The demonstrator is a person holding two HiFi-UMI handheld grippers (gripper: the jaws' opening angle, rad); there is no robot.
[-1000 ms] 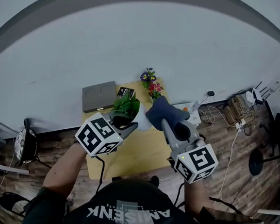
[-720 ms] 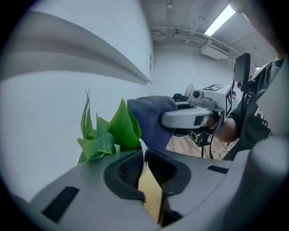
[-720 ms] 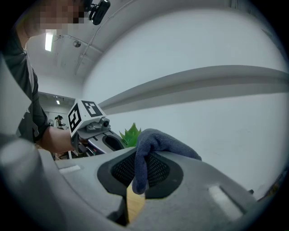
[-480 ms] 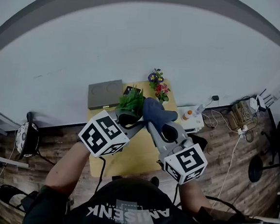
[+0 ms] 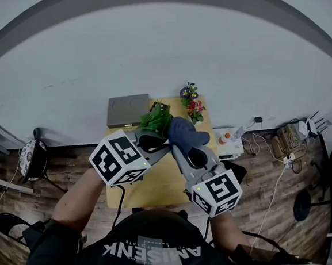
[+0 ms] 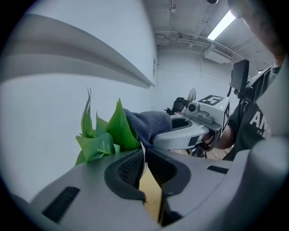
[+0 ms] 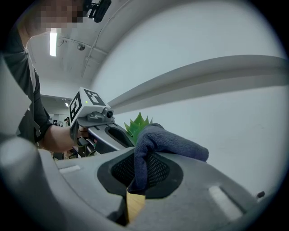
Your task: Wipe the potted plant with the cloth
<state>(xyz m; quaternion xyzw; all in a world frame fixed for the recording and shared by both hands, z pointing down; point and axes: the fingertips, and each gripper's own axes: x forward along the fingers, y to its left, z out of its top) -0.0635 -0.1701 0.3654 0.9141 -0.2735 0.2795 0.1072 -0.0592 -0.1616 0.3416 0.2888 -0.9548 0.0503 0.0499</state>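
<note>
The potted plant's green leaves stand up over the far part of the wooden table. My left gripper is shut on the thin white rim of the pot; its jaws have just been closing further with that rim between them. The leaves rise just past its left pad. My right gripper is shut on a dark blue cloth. In the head view the cloth lies against the right side of the leaves. The body of the pot is hidden.
A grey flat box and a bunch of purple and red flowers stand at the table's far edge by the white wall. A white box with small bottles and cables lie on the floor at right. A chair is at left.
My right gripper has carried the cloth left until it meets the leaves. The white side of the pot, visible a second ago, is now covered. The left gripper has stayed put.
</note>
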